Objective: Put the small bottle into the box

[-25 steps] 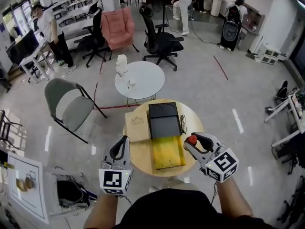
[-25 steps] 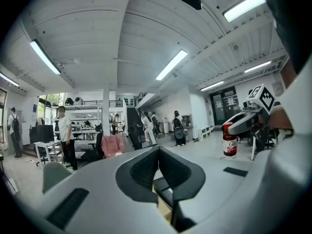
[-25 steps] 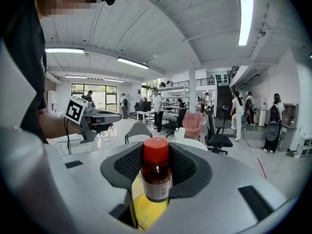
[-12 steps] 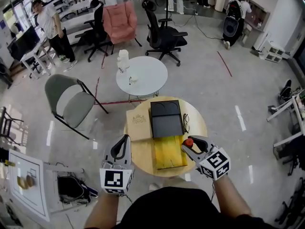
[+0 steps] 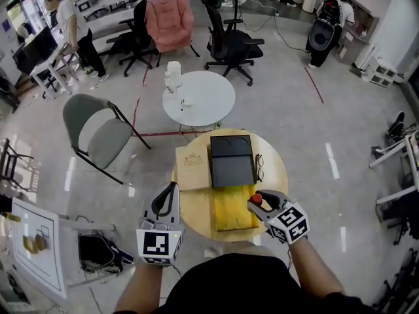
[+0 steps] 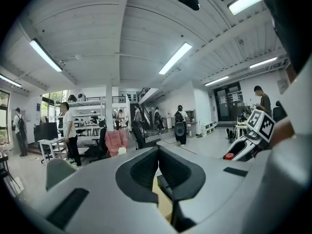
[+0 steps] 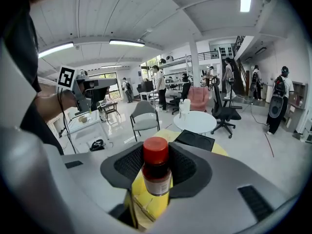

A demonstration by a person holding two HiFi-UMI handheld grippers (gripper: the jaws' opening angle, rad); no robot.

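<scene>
A small brown bottle (image 7: 156, 172) with a red cap stands upright between the jaws of my right gripper (image 7: 157, 167), which is shut on it. In the head view the right gripper (image 5: 260, 203) holds the bottle (image 5: 256, 199) over the right edge of the open box's yellow inside (image 5: 230, 208). The box's black lid (image 5: 230, 161) lies open at the far side. My left gripper (image 5: 165, 200) hovers at the table's left rim, its jaws shut together with nothing between them (image 6: 157, 168).
The box sits on a round wooden table (image 5: 268, 162) beside a tan card (image 5: 193, 169) and a pair of glasses (image 5: 260, 167). A white round table (image 5: 200, 98), a grey chair (image 5: 98, 136) and office chairs stand beyond. People stand at the room's far side.
My right gripper has moved left and slightly forward with the bottle, from off the table's right edge to the box's right edge. The left gripper has stayed put.
</scene>
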